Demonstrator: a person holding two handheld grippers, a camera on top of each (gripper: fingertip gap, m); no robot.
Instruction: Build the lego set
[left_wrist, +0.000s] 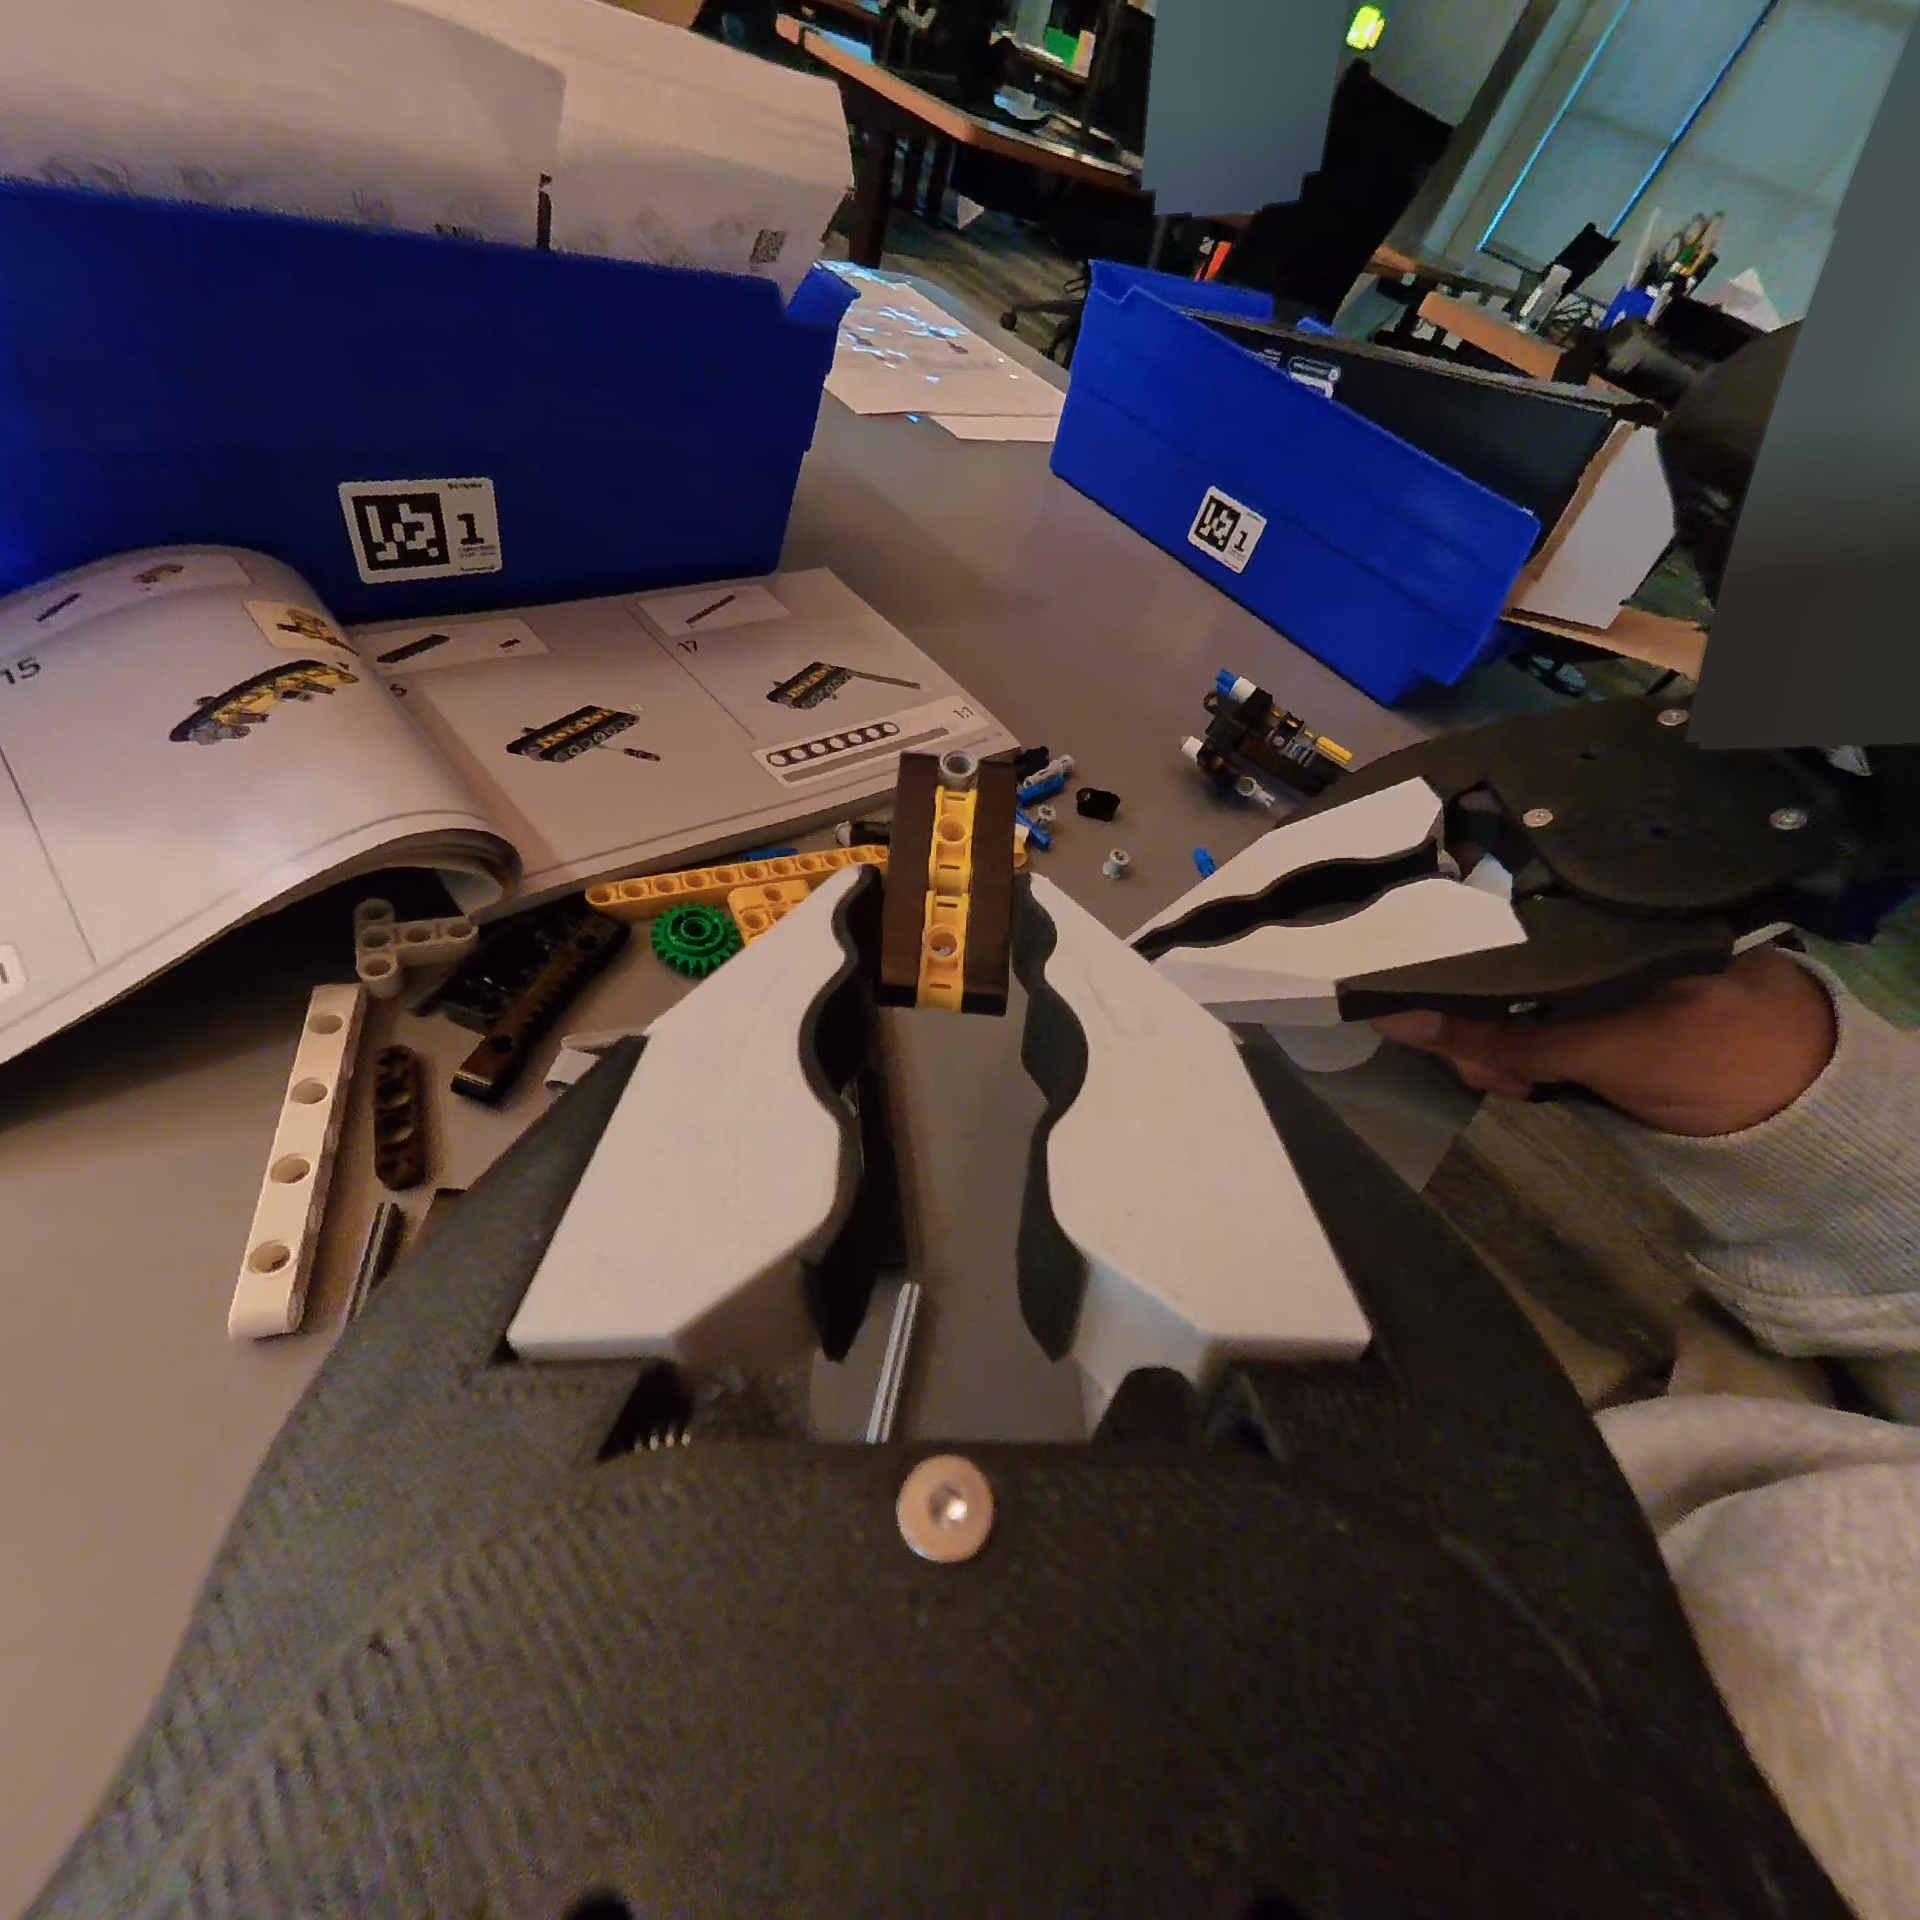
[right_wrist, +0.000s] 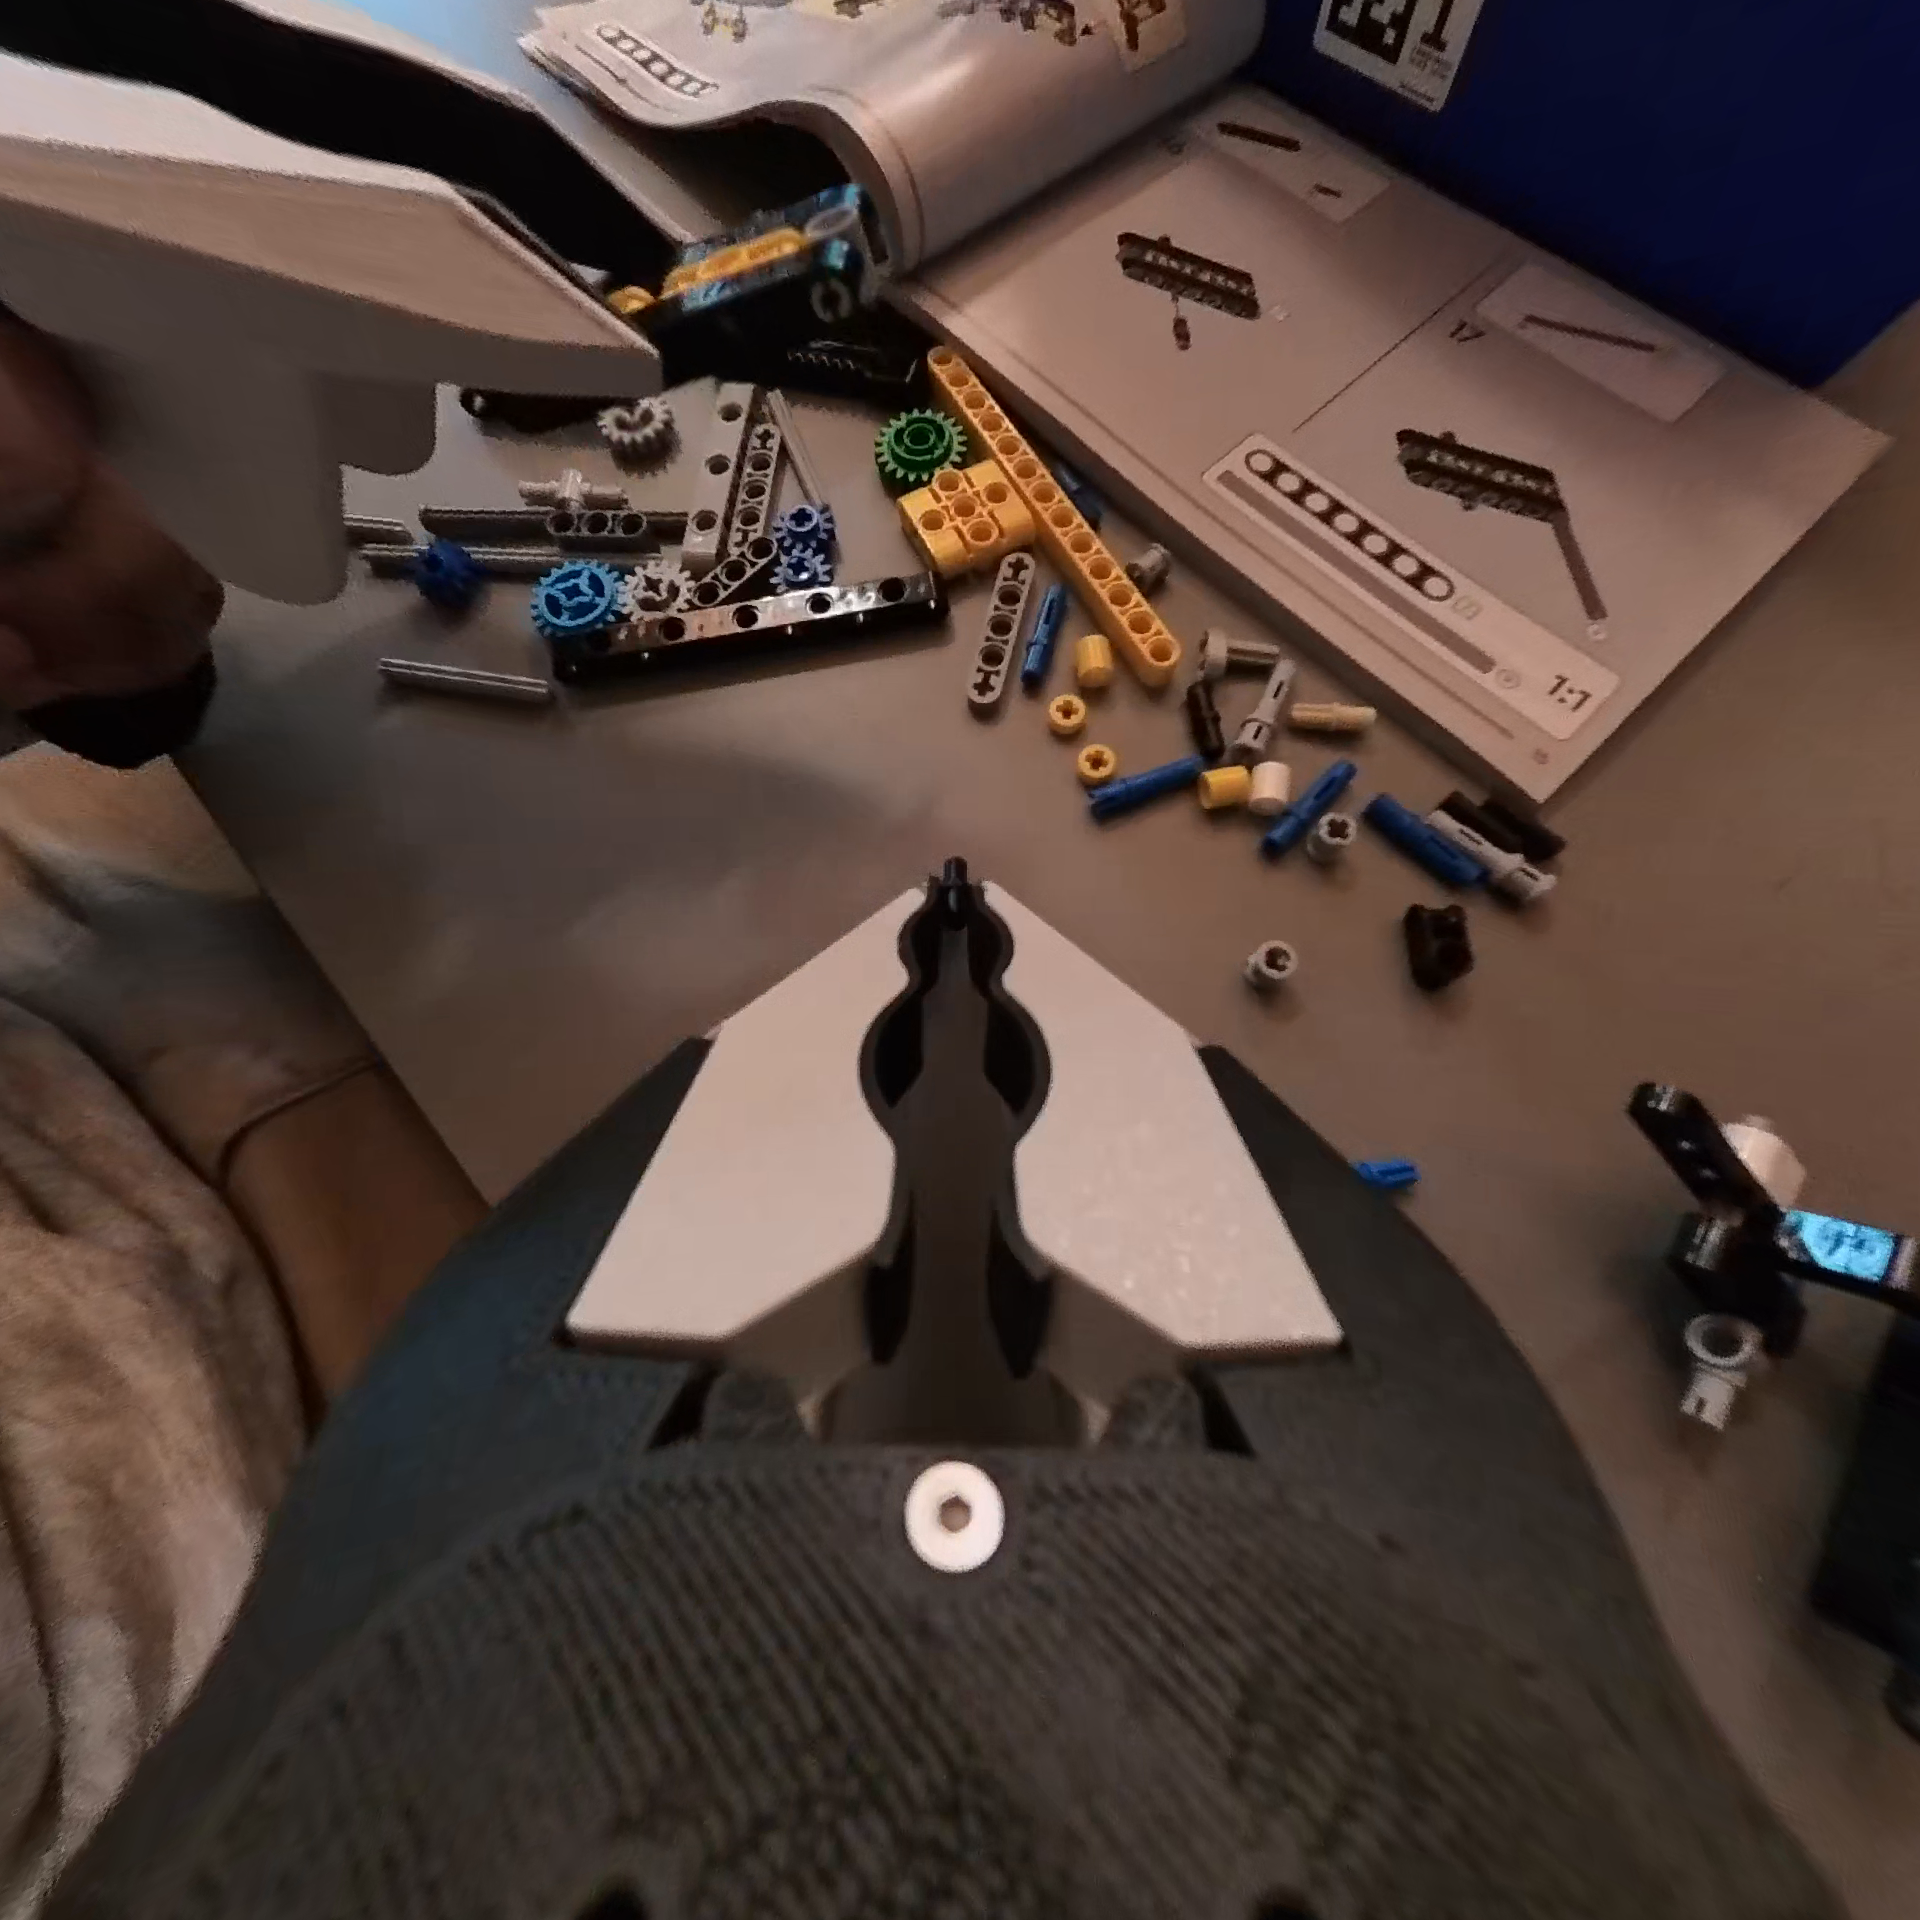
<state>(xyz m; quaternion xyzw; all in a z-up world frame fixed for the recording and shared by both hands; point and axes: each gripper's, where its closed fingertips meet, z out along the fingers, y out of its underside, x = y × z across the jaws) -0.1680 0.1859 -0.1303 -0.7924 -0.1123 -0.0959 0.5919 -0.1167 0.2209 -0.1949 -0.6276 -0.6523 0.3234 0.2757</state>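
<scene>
My left gripper (left_wrist: 943, 920) is shut on a small assembly (left_wrist: 948, 883) of yellow beams between two dark beams, with a grey pin at its top, and holds it upright above the table. The same assembly (right_wrist: 764, 275) shows at the upper left of the right wrist view, sticking out of the left gripper (right_wrist: 649, 317). My right gripper (right_wrist: 953, 904) is shut on a small black pin (right_wrist: 953, 888) that pokes out of its tips. In the left wrist view the right gripper (left_wrist: 1153, 940) is just to the right of the assembly, pointing at it.
An open instruction booklet (right_wrist: 1351, 416) lies on the grey table (right_wrist: 675, 831). Loose parts lie by it: a long yellow beam (right_wrist: 1049, 520), a green gear (right_wrist: 920, 447), a black beam (right_wrist: 748, 623) and blue pins (right_wrist: 1132, 784). Two blue bins (left_wrist: 416, 395) (left_wrist: 1288, 499) stand behind. A small sub-assembly (right_wrist: 1745, 1236) lies right. The tips of one gripper are about 9 cm away from the tips of the other. Between my left fingertips and the green gear (right_wrist: 920, 447) there is roughly 7 cm. The left camera catches it too, in the left wrist view (left_wrist: 707, 932).
</scene>
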